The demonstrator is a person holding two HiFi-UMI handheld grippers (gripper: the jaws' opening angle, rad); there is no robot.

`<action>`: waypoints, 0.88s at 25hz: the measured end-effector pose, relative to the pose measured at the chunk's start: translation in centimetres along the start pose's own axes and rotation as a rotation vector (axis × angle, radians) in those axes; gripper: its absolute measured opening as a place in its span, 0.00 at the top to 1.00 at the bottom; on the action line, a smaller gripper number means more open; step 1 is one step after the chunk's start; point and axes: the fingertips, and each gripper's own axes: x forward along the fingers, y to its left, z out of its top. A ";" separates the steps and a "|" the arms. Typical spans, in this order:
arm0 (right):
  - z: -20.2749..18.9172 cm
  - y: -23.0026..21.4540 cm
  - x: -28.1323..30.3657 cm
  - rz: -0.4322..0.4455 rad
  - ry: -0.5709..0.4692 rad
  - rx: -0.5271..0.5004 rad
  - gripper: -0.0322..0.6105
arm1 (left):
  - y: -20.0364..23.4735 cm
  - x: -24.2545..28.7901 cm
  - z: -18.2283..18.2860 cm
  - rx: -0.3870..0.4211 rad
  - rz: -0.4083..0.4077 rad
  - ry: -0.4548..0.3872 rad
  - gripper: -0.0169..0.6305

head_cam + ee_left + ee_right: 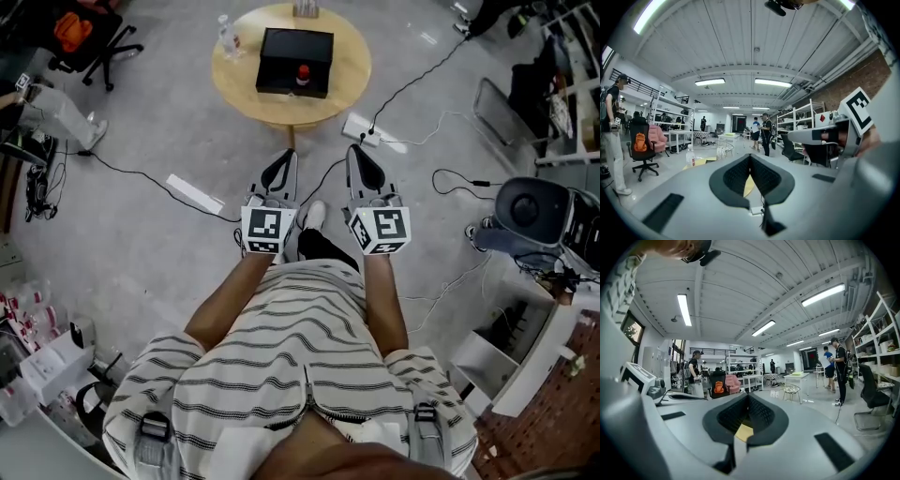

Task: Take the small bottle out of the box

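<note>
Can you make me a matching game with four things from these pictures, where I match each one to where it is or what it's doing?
Things:
1. small bottle
2. water bottle
3. white power strip
4. left gripper

Places or states:
A. lying on the floor
B. jaws shut, nothing between them
C. inside the black box
D. standing on the round table, beside the box

Pairs: 1-C, 2-D, 3-A, 4-B
</note>
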 end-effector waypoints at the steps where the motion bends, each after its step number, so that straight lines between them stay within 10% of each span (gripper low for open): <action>1: 0.1 -0.6 0.6 0.009 -0.001 0.000 0.93 | 0.0 0.9 0.0 0.001 0.005 0.005 0.94; 22: 2.0 -8.6 8.6 0.125 0.001 0.002 0.93 | 1.7 11.8 2.5 0.013 0.120 0.010 0.94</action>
